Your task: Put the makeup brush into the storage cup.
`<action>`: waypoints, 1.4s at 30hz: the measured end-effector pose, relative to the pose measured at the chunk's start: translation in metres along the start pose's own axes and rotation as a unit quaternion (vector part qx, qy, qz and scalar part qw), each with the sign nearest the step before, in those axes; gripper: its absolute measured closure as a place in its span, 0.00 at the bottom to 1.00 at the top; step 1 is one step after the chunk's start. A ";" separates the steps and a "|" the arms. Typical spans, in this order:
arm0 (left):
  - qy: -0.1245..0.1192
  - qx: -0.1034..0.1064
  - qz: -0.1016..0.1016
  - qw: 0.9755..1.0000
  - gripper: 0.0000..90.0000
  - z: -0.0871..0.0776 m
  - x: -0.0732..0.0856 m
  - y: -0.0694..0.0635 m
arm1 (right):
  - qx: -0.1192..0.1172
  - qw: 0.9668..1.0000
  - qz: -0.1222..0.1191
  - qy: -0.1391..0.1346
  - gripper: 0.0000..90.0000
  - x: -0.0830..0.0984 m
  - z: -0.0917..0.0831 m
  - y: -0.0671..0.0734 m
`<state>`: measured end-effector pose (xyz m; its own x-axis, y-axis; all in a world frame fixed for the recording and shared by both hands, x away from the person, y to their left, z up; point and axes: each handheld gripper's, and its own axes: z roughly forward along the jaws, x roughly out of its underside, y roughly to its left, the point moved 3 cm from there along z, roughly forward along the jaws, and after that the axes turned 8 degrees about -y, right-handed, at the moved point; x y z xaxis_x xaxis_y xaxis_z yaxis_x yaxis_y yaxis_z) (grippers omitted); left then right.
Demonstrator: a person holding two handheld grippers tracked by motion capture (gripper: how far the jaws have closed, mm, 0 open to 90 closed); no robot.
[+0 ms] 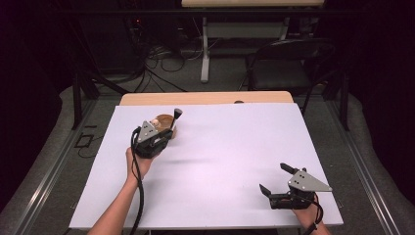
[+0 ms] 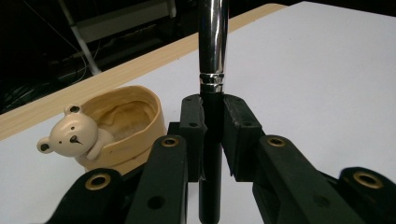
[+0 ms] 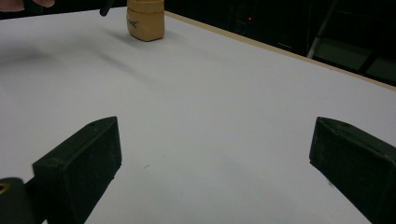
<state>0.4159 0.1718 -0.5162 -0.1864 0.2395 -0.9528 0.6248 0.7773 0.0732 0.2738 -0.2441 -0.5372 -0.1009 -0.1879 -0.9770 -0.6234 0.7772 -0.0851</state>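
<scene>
My left gripper (image 1: 171,130) is at the far left of the white board (image 1: 220,161), shut on a slim black stick with a shiny metal sleeve (image 1: 177,115) that stands nearly upright. In the left gripper view the pads (image 2: 238,130) clamp the black lower part of the stick (image 2: 213,46). Just beside it stands a tan ceramic cup with a small bear figure on its rim (image 2: 126,121), seen in the high view as the bear cup (image 1: 164,122). My right gripper (image 1: 273,177) rests near the front right corner, open and holding nothing (image 3: 215,158).
A wooden table edge (image 1: 205,98) runs behind the white board. A black chair (image 1: 288,63), cables and another table's legs (image 1: 205,49) stand on the floor beyond. In the right gripper view the cup (image 3: 145,18) is far off at the upper left.
</scene>
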 end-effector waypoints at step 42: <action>-0.059 -0.071 -0.030 0.995 0.88 0.012 -0.025 0.020 | 0.001 1.000 0.002 -0.003 0.02 -0.001 -0.003 -0.001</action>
<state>0.4421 0.1745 -0.4945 -0.1251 0.1263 -0.9841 0.5007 0.8643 0.0473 0.2724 -0.2461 -0.5362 -0.0991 -0.1816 -0.9784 -0.6212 0.7794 -0.0818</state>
